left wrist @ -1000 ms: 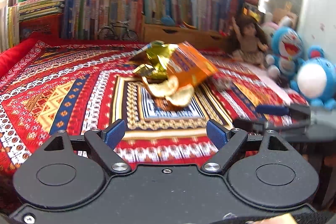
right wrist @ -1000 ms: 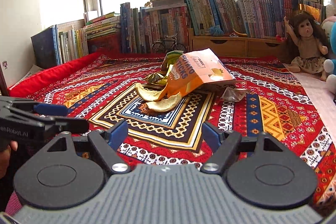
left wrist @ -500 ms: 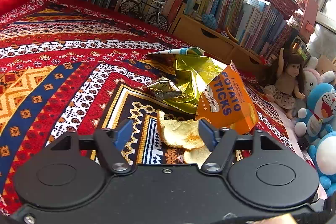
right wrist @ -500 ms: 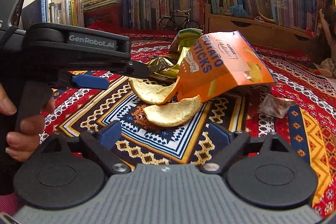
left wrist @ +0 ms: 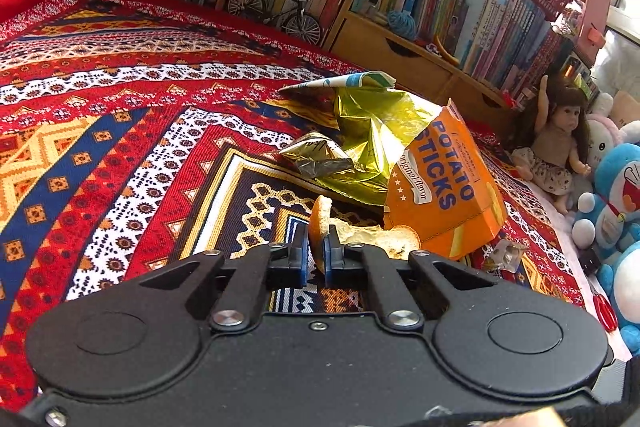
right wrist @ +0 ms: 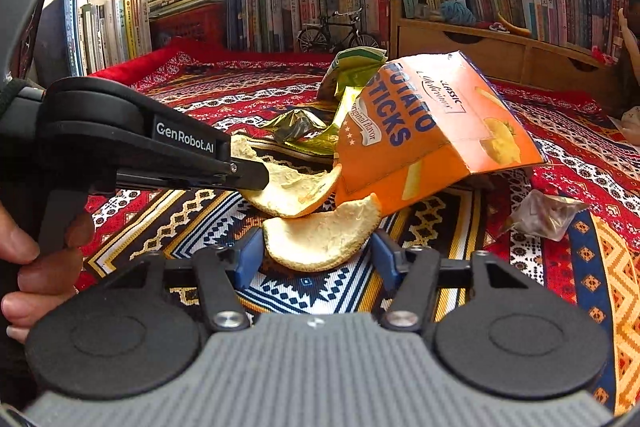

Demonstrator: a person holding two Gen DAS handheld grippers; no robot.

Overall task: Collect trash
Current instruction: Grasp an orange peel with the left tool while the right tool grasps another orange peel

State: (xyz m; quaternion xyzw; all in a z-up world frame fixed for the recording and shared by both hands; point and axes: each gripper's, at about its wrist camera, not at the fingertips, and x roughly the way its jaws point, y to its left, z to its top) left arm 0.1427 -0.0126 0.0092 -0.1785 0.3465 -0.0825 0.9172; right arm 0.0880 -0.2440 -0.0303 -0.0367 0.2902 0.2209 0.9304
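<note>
Because the trash sits in one heap mid-way across a patterned red blanket (left wrist: 120, 131), both grippers reach for it from the near side. An orange snack bag (right wrist: 424, 131) lies tipped over a crumpled gold wrapper (left wrist: 372, 139), with two peels touching its near edge and a small clear wrapper (right wrist: 548, 215) just beside it. Clamped on the farther peel (right wrist: 296, 187), the left gripper (left wrist: 316, 259) grips its rim edge-on, likely to lift it. Fingers apart, the right gripper (right wrist: 318, 255) straddles the nearer peel (right wrist: 324, 239), seemingly poised to close.
</note>
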